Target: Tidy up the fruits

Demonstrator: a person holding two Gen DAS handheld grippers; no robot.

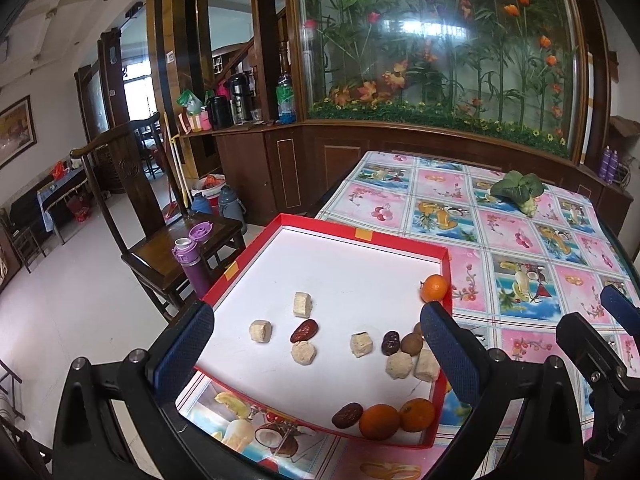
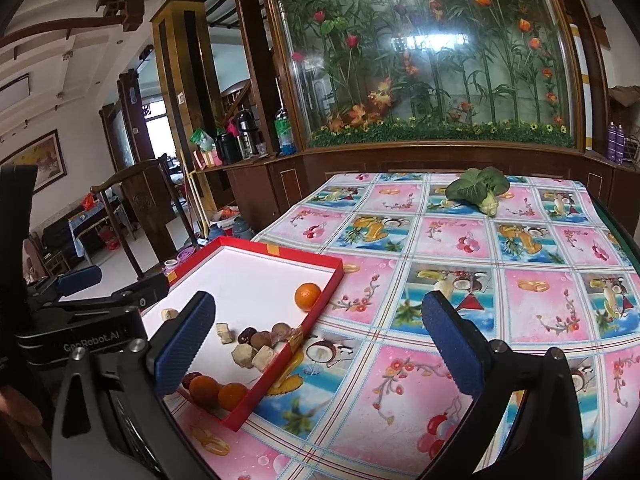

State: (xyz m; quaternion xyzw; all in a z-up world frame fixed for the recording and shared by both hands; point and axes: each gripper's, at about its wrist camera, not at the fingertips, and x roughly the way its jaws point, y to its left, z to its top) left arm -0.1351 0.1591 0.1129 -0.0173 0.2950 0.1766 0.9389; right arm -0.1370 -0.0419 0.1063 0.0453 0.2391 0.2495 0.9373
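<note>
Oranges [image 1: 400,418] sit in the red box [image 1: 362,230]; both tongs spread, empty; only left view shows purple bottle [image 1: 191,266].

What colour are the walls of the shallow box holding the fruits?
Red walls, with a white floor inside and small orange tape patches on the rim; clearest in the left wrist view.

We see a shallow red box [image 1: 362,233] with a white floor lying flat on the table. One orange [image 1: 435,288] rests against its right wall; two more oranges [image 1: 396,420] touch at the near corner, beside a dark date [image 1: 347,415]. More dates and pale cubes lie scattered between.
</note>
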